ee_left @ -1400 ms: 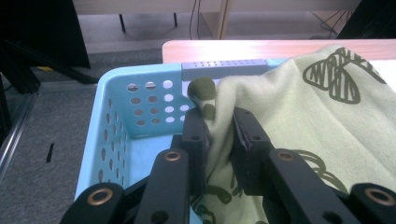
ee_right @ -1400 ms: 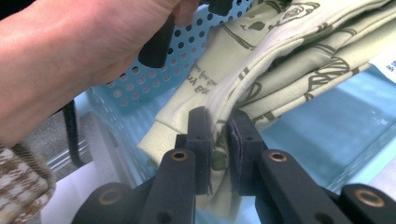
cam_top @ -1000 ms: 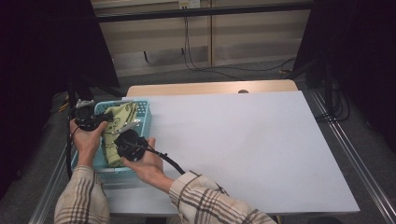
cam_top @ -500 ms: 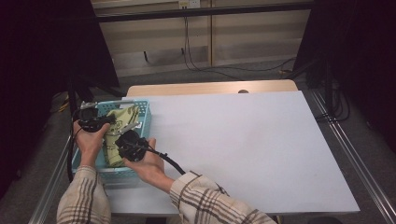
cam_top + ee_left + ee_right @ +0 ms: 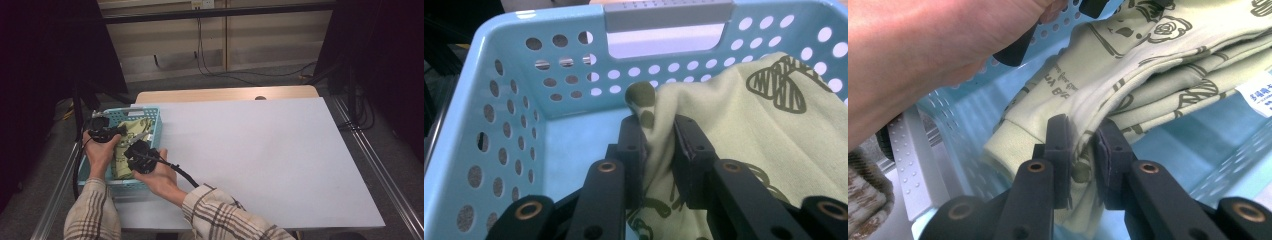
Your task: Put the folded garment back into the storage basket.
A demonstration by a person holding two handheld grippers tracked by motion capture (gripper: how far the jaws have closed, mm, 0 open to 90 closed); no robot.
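Your left tool (image 5: pixel 658 132) is clamped on a bunched fold of the pale green printed cloth (image 5: pixel 769 135), the fabric pinched up between its two black jaws with a small dark-printed tip poking above them. Your right tool (image 5: pixel 1083 150) is likewise closed on the cloth (image 5: pixel 1128 70), biting a thick hemmed edge of the folded layers. From above, your left tool (image 5: pixel 102 131) sits over the near-left part of the light blue perforated basket (image 5: pixel 150 116), and your right tool (image 5: pixel 139 151) is just beside it, over the basket's right side, a cable trailing back along your forearm. The cloth (image 5: pixel 127 145) lies inside the basket, touching both tools. In the right gripper view your left hand (image 5: pixel 923 55) looms close against the basket wall (image 5: pixel 958 115). The basket stands at the left edge of the white surface (image 5: pixel 270 155), well apart from its far right side.
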